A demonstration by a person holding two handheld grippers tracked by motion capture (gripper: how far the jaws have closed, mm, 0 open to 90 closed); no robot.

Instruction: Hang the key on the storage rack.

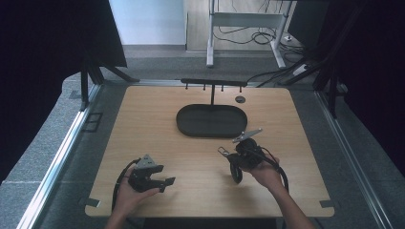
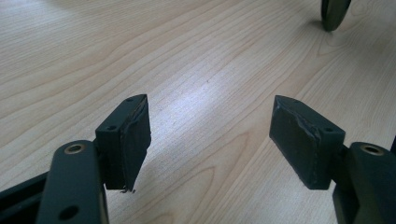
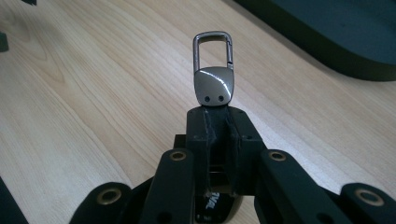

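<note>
Looking down from the high view, I see my right gripper [image 1: 228, 153] lifted over the pale wooden bench [image 1: 157, 119], just in front of the black oval tray [image 1: 191, 125], while my left gripper [image 1: 165, 182] rests low at the near edge. Along the left gripper view, its jaws stand wide apart over bare wood. Along the right gripper view, the jaws are clamped on a silver metal keyring clasp with a black strap [image 3: 213, 84], its loop jutting beyond them.

Dim, soft overhead light; sharp, faint shadows.

Silver clasp keychain [image 3: 213, 70] with dark strap, upright, lifted above the table
</note>
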